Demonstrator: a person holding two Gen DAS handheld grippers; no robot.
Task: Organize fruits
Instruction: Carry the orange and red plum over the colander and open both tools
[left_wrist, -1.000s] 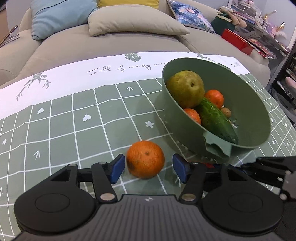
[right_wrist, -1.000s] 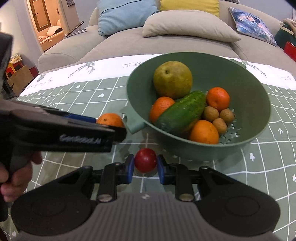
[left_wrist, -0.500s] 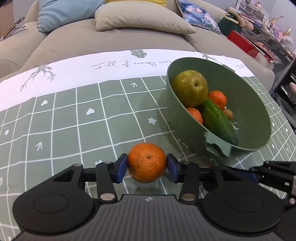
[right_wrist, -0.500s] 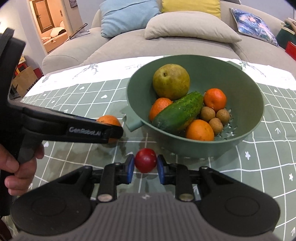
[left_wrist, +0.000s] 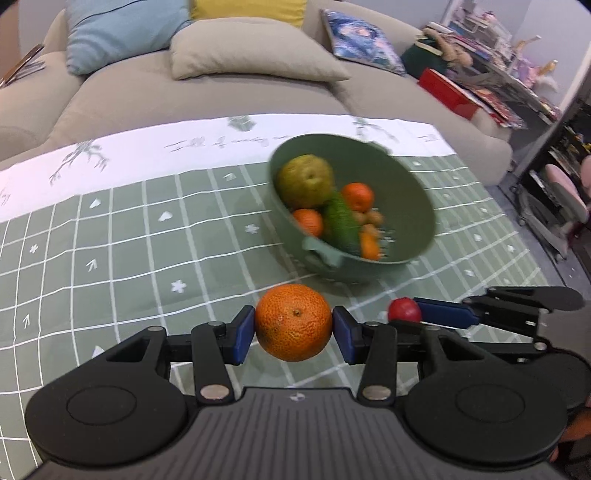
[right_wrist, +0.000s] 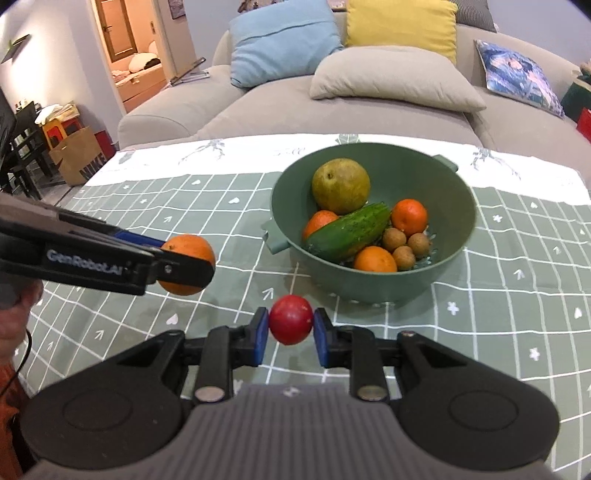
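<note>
So both hands are loaded right now. The left gripper is clamped on an orange, blue pads pressing on either side of it, and the fruit is off the tablecloth. The right gripper is pinched tight on a small red fruit, could be a cherry tomato or a little plum, hard to say. It looks lifted too, just in front of the green bowl.

The bowl sits near the far side of the table and already has a pear, a cucumber, three oranges and a few little brown fruits in it, so it's getting crowded.

If I were doing this step: carry each piece over the rim before letting go, don't drop from high up. The orange is round and will roll, so I'd aim it at the open spot on the right of the bowl rather than onto the cucumber. I'd do one hand at a time so the grippers don't bump each other over the bowl. The red one looks soft, so easy on the squeeze.
</note>
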